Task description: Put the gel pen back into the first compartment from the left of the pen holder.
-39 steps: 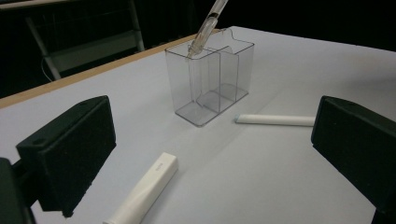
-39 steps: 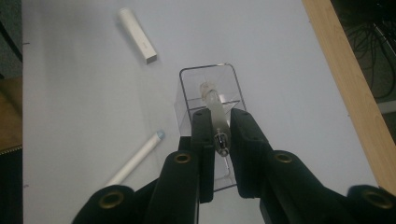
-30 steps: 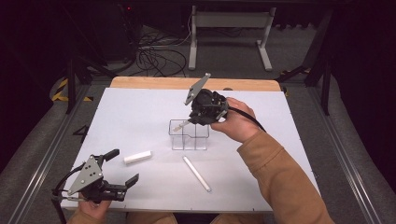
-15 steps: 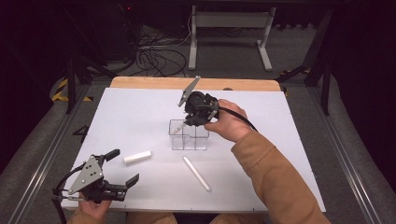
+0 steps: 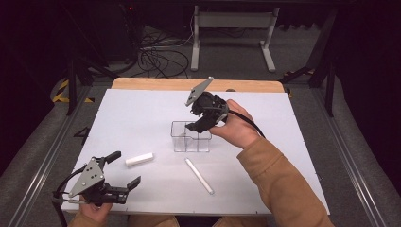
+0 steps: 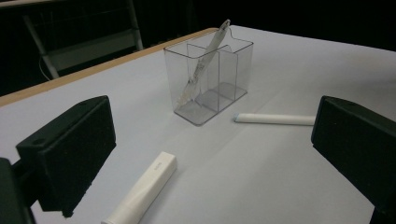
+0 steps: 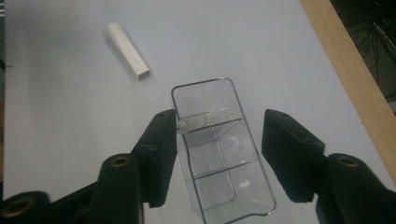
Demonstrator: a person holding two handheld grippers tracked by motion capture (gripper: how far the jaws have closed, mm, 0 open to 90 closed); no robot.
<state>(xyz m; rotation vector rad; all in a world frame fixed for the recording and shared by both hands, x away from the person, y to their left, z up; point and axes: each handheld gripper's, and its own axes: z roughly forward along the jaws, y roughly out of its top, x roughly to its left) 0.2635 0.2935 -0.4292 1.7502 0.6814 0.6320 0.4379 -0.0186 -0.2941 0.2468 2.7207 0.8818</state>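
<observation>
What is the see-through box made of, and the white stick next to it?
The see-through box looks like clear hard plastic: glossy, with thin dividers visible through its walls. The white stick looks matte and smooth, probably plastic, though chalk can't be ruled out.

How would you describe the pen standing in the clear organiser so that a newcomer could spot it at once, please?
Start at the white table and find the clear plastic three-compartment organiser near its middle, under the right claw. In its end compartment leans a slim translucent pen, tilted with its tip above the rim. The white marker and short white stick lie flat on the table instead.
</observation>
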